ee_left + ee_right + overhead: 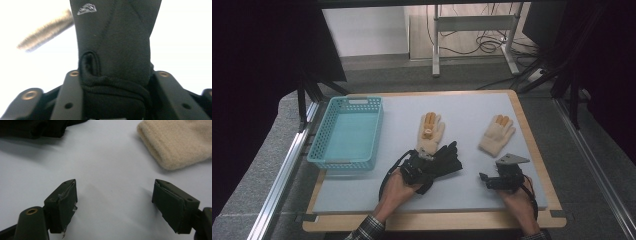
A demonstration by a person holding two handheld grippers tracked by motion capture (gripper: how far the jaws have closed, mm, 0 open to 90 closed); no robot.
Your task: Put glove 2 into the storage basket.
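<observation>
A black glove (446, 161) lies near the middle of the pale mat, and my left gripper (422, 167) is shut on its cuff end. In the left gripper view the black glove (115, 50) runs up from between the two jaws, its cuff hem pinched there. Two cream knit gloves with orange fingertips lie farther back: one (430, 132) just above the black glove, the other (496, 134) to the right. My right gripper (484, 179) sits low at the front right, open, with bare mat between its jaws (113, 200). The right cream glove's cuff (175, 142) lies ahead of it.
A turquoise plastic basket (346, 131) stands at the mat's left side. The mat rests on a wooden board (532, 140) with metal rails on both sides. Bare mat stretches along the front edge between the two hands.
</observation>
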